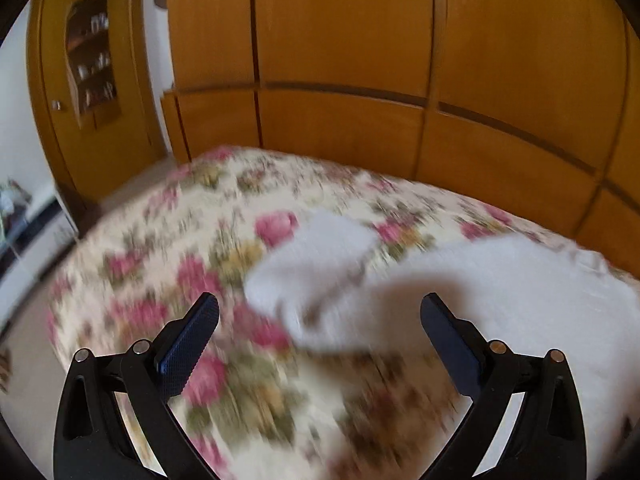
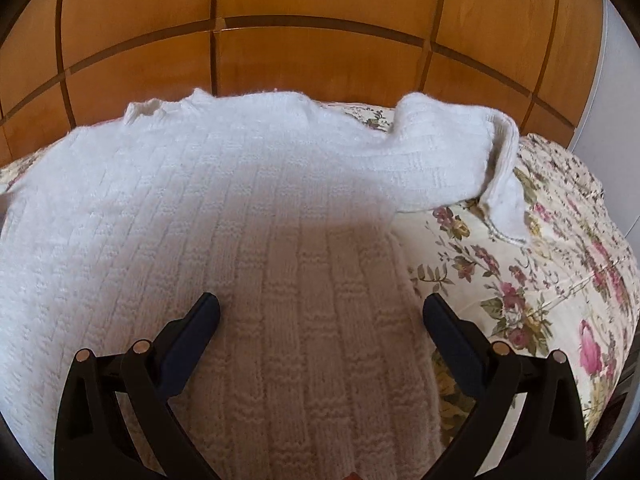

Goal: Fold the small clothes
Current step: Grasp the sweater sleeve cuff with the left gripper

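Observation:
A white knitted sweater point(image 2: 240, 208) lies spread flat on a bed with a floral cover point(image 2: 540, 272). Its right sleeve point(image 2: 452, 160) lies bent, with the cuff point(image 2: 504, 204) folded down. In the blurred left wrist view the sweater body point(image 1: 520, 292) is at the right and its left sleeve point(image 1: 312, 264) sticks out over the floral cover point(image 1: 180, 240). My left gripper point(image 1: 319, 308) is open and empty, hovering just above and near the left sleeve. My right gripper point(image 2: 320, 308) is open and empty above the sweater's lower right body, near its side edge.
A wooden wardrobe point(image 2: 320, 20) stands right behind the bed, also in the left wrist view point(image 1: 400, 60). A wooden door with a glass panel point(image 1: 88, 60) is at the far left. The bed's edge drops away at the left point(image 1: 60, 300) and the right point(image 2: 616, 340).

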A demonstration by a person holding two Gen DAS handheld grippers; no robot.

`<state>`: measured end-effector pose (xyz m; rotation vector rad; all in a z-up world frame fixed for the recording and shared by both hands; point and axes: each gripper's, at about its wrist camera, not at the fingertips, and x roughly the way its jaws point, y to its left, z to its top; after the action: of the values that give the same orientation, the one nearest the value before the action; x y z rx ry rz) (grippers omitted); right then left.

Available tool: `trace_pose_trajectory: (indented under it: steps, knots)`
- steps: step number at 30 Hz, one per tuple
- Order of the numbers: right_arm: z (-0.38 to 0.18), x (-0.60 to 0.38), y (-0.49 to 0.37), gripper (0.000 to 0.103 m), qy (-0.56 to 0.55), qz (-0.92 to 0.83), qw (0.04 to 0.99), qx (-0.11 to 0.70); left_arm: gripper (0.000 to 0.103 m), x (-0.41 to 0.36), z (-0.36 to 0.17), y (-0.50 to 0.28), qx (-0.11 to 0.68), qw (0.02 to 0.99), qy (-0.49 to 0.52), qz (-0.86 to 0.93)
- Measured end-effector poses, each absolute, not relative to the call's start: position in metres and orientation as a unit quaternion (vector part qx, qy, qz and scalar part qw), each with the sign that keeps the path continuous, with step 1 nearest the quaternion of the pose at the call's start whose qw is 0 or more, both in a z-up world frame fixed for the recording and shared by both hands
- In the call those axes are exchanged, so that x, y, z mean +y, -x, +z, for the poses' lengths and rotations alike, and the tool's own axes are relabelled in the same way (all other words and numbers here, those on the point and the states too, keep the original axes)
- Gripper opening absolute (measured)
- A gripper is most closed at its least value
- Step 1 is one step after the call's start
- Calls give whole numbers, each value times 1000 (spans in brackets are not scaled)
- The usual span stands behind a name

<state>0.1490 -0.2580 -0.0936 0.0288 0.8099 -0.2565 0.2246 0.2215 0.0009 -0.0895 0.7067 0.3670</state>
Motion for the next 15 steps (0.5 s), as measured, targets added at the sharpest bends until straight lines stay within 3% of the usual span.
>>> trace_pose_trajectory:
  steps: [3, 5, 9, 12, 15]
  knots:
    - [-95, -262, -150, 101, -28, -120, 910, 396, 95, 231, -8, -260, 363, 915, 9, 176]
    - [-96, -264, -150, 101, -36, -117, 909, 398, 84, 234, -24, -278, 386, 905, -18, 177]
    - [-96, -263, -149, 101, -40, -115, 910, 397, 52, 247, -62, -289, 445, 880, -14, 168]
    - [-96, -262, -149, 101, -39, -116, 910, 395, 36, 261, -75, -269, 436, 883, 22, 172]
    - [-96, -262, -149, 101, -38, -117, 911, 394, 35, 272, -85, -239, 418, 887, 52, 190]
